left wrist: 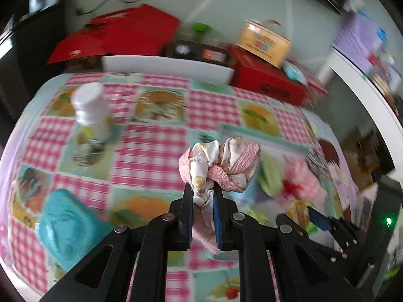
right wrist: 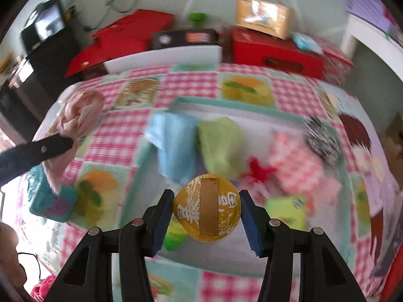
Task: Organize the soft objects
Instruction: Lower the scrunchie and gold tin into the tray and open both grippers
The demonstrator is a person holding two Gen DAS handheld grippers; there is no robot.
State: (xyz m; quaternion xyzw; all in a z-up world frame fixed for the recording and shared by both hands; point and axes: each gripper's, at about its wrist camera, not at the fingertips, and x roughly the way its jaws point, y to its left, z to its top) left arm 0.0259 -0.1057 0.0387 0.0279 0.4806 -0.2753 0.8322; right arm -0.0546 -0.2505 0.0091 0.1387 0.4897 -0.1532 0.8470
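A: Why is the left gripper (left wrist: 202, 196) clamping the pink cloth bundle (left wrist: 221, 166) aloft?
B: Presumably carrying it trayward; the right gripper (right wrist: 206, 212) is pinching a gold pouch (right wrist: 207, 214) over the tray (right wrist: 252, 105).

The pink-and-cream scrunchie (left wrist: 221, 166) looks like smooth, slightly shiny satin mixed with rough, ribbed lace. The round gold pouch (right wrist: 207, 207) has a glossy, foil-like skin with white print. The fingers (left wrist: 186, 209) are matt black plastic with blue ridged pads and small shiny metal pins. A glossy checked cloth covers the tabletop (left wrist: 151, 151). The white bottle (left wrist: 92, 110) appears to be smooth plastic. The blue cloth (right wrist: 173, 146) and green cloth (right wrist: 221, 146) look soft and matt.
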